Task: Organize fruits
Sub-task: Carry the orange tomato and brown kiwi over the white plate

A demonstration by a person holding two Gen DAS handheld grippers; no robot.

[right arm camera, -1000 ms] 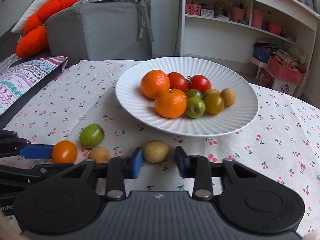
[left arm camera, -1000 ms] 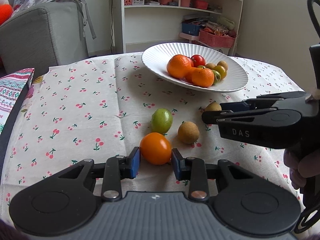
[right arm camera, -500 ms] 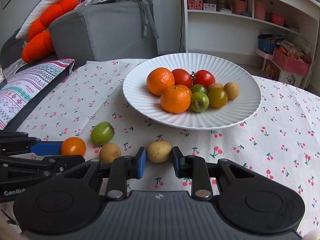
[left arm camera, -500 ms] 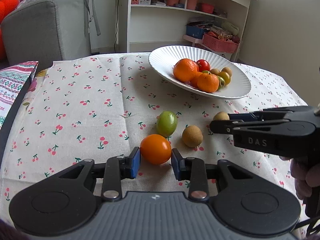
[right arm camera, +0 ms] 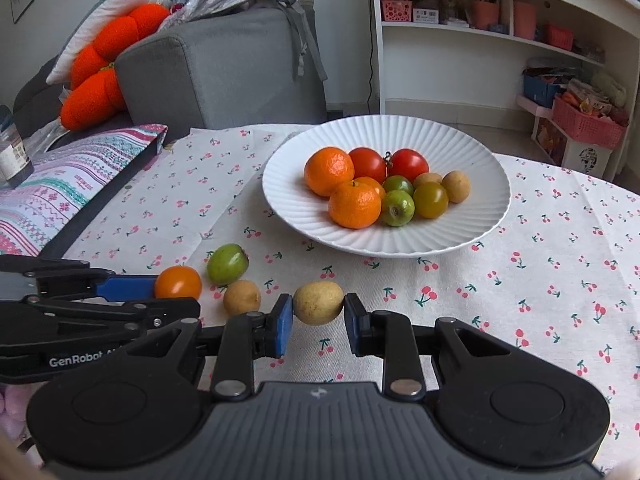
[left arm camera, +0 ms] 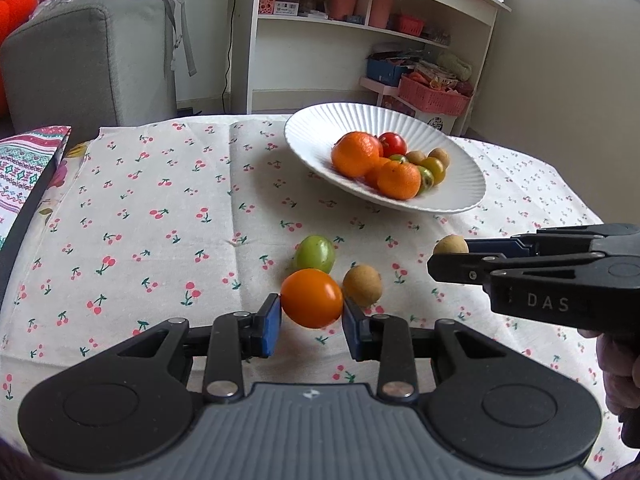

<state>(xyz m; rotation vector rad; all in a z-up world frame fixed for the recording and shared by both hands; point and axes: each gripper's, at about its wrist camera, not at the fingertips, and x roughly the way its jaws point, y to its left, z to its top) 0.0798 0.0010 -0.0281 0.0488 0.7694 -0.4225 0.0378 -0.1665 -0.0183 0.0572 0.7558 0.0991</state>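
Left gripper (left arm camera: pixel 311 326) jaws clamped the orange tomato (left arm camera: pixel 311 298); right gripper (right arm camera: pixel 318 325) jaws clamped a tan longan (right arm camera: pixel 318 302), both just above the desk (right arm camera: pixel 560 280), short of the white plate (right arm camera: pixel 472 236). Round, smooth skins could slip free and roll.

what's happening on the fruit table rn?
A person is sorting fruit with two tools. The left hand-held gripper is shut on an orange tomato; the right hand-held gripper is shut on a tan round fruit. A green fruit and another tan fruit lie on the cloth. The white plate already holds a pile.
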